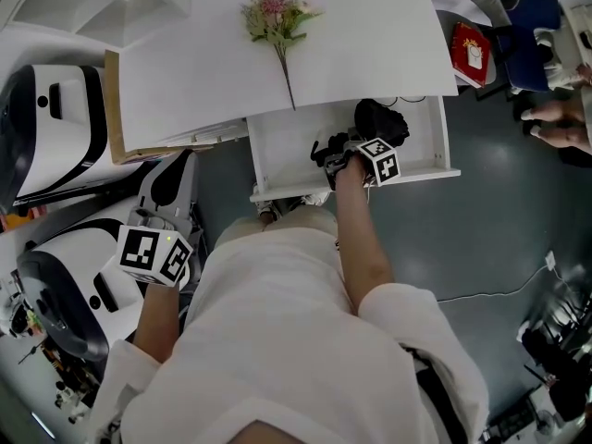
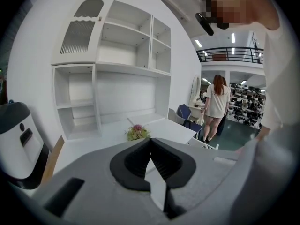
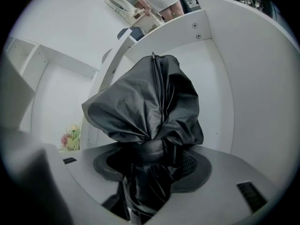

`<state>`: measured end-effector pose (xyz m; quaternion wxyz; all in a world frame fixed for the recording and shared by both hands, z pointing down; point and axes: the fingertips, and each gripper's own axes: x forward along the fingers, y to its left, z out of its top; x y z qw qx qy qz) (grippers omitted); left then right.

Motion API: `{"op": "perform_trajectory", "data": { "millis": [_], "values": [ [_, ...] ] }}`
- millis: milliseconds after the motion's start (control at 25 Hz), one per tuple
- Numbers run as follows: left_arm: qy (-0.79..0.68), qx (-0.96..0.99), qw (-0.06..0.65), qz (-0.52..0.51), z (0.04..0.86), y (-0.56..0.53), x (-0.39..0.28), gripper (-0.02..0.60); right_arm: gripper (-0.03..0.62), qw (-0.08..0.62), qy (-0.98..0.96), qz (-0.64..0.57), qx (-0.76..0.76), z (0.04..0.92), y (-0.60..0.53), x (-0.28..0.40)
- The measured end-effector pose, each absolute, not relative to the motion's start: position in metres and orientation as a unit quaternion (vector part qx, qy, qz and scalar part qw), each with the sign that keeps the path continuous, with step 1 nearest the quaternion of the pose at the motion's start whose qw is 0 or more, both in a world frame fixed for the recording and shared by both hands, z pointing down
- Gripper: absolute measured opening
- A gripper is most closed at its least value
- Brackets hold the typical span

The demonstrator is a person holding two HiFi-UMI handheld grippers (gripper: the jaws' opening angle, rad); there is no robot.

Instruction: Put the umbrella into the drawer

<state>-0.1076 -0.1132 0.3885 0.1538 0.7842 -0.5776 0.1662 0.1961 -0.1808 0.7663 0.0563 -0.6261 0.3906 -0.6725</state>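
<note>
White flat-topped desk (image 1: 370, 44), open white drawer (image 1: 277, 146) below its front edge. Your right arm reaches forward; right gripper (image 3: 152, 165) tilts down, pinching black folded fabric umbrella (image 3: 150, 102) inside drawer's right end. Left gripper (image 2: 151, 146) low at your side, jaws pressed together, empty.

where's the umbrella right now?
Head view, right of centre: the black umbrella sits clamped in the right gripper, inside the open white drawer, just below the flowers.
</note>
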Motion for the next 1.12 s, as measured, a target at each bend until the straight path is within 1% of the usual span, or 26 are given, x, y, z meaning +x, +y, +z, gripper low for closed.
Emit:
{"op": "perform_trajectory", "data": {
  "millis": [680, 800, 920, 1120],
  "values": [
    [-0.567, 0.79, 0.175, 0.154, 0.404, -0.104, -0.115, 0.014, 0.256, -0.006, 0.4, -0.685, -0.609, 0.789, -0.185, 0.182],
    [-0.561, 0.794, 0.182, 0.147, 0.408, -0.102, -0.122, 0.014, 0.288, -0.008, 0.415, -0.683, -0.6, 0.785, -0.186, 0.179],
    [-0.553, 0.801, 0.183, 0.139, 0.41, -0.104, -0.132, 0.014, 0.288, -0.008, 0.424, -0.676, -0.602, 0.774, -0.188, 0.179],
    [-0.53, 0.819, 0.183, 0.119, 0.409, -0.105, -0.144, 0.014, 0.294, 0.011, 0.429, -0.663, -0.613, 0.749, -0.177, 0.172]
  ]
}}
